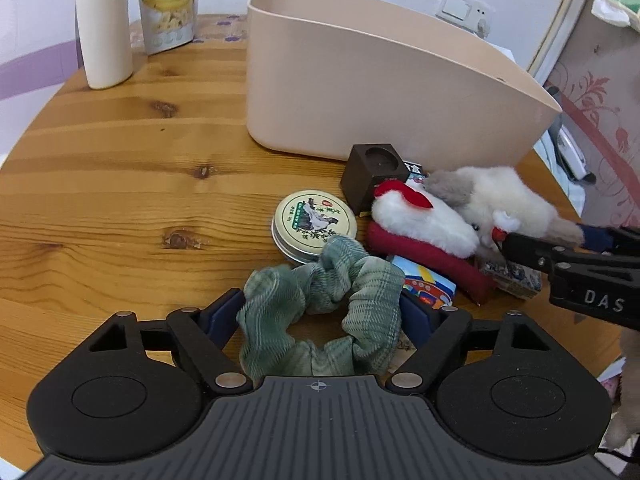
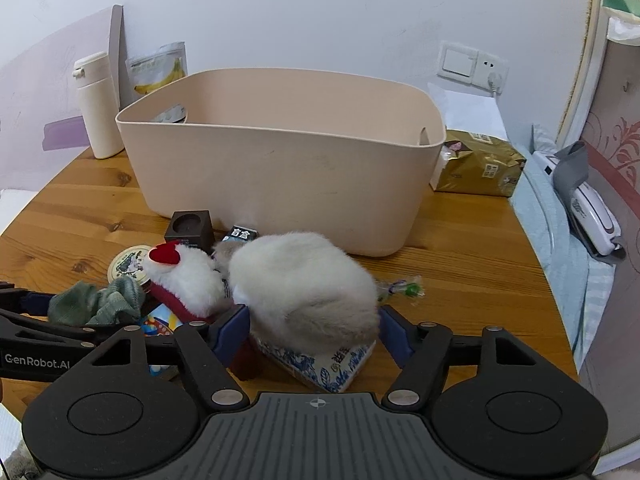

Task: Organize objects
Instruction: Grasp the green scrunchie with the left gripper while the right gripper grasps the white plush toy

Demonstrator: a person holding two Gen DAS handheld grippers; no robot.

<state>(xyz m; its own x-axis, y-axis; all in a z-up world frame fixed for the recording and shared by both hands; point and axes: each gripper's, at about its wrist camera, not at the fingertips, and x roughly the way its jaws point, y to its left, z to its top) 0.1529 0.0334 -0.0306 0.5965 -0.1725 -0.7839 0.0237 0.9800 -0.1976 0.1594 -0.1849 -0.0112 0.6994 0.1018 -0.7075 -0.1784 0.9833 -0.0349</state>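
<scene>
Green scrunchie (image 1: 324, 304) being straddled by spread left gripper (image 1: 322, 316), pads at 9 and 3 o'clock; plush toy (image 2: 308, 284) likewise bracketed by right gripper (image 2: 314, 330), jaws spread, not yet pinching.

Right gripper (image 2: 314, 330) fingers (image 2: 232, 334) flanking plush toy (image 2: 308, 284) before beige bin (image 2: 280, 168).

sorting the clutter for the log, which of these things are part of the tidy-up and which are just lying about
Part of the job:
- green scrunchie, between the left tool fingers
- plush toy, between the right tool fingers
- beige bin
- round tin
- brown cube

Probably just lying about:
- white bottle
- banana chips bag
- gold packet
</scene>
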